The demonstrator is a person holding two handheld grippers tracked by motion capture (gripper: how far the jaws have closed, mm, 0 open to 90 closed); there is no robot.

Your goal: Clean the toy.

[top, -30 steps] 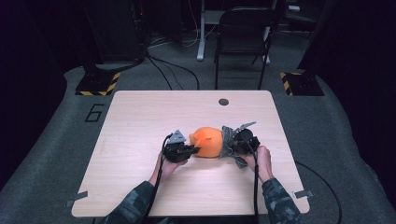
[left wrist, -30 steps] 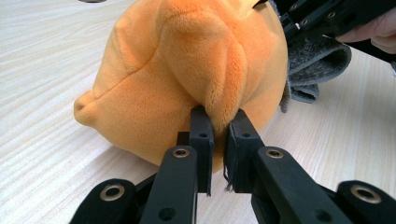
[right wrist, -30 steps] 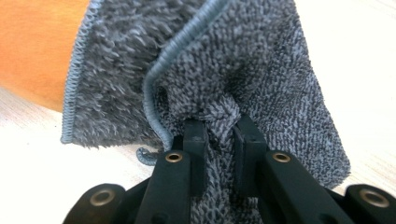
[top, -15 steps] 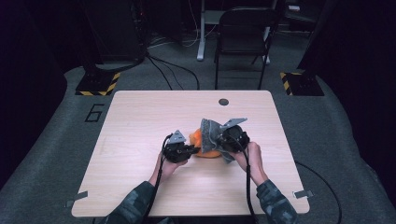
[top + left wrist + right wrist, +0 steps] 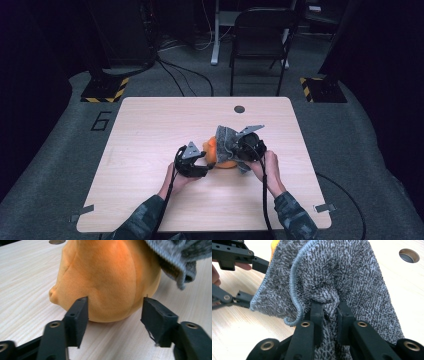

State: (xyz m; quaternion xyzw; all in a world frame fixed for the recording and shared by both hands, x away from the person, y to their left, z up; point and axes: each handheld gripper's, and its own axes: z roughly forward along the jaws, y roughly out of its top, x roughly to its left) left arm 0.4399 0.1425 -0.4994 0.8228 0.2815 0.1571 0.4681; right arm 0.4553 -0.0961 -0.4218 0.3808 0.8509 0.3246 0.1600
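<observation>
Right gripper [image 5: 329, 312] is clamped tight on a bunched fold of the grey cloth [image 5: 342, 277], holding it up over the orange plush [image 5: 220, 152] near the middle of the table [image 5: 150, 125]. Left gripper [image 5: 113, 315] has just been opening: its jaws now stand apart on either side of the plush's lower bulge, with nothing pinched between them and, as far as the left gripper view shows, no pad pressing the fabric. The job in hand looks like draping or wiping the plush with the cloth, so the call here is to keep that right pinch firm and swing the cloth across the top, letting its free edge fall over the far side rather than dragging the toy along. The left gripper would do well to stay low and close, ready to steady the plush if it starts to roll. The plush itself is round and soft, short orange pile with stitched seams and a small nub at one side, sitting flat on the wood. The cloth is thick looped terry, grey with a stitched hem, hanging crumpled against the plush's upper side.
</observation>
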